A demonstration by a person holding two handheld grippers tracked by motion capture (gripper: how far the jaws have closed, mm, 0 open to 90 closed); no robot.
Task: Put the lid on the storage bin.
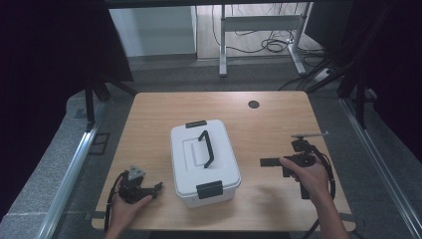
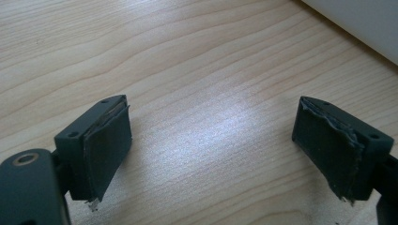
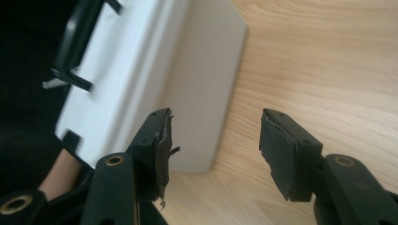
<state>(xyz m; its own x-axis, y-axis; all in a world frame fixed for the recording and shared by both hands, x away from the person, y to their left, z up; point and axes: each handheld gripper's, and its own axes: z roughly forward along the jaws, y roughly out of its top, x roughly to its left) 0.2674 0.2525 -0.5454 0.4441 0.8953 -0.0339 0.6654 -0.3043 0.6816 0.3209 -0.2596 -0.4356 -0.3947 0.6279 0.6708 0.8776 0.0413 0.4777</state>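
A white box [image 1: 204, 162] with a black handle [image 1: 206, 148] sat closed mid-table [image 1: 278, 119]. Both grippers, left [image 1: 158, 188] and right [image 1: 267, 162], flanked it, jaws spread and empty. This looked like the approach; next, probably reaching a latch [image 1: 209, 189].

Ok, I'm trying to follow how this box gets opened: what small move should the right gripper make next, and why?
Probably ease the right gripper in toward the white box. Its fingers stand apart with nothing between them and point at the box's side wall across bare table. The lid's black latches look closed and the handle lies flat, so the box seems untouched. The left gripper is open beside the box.
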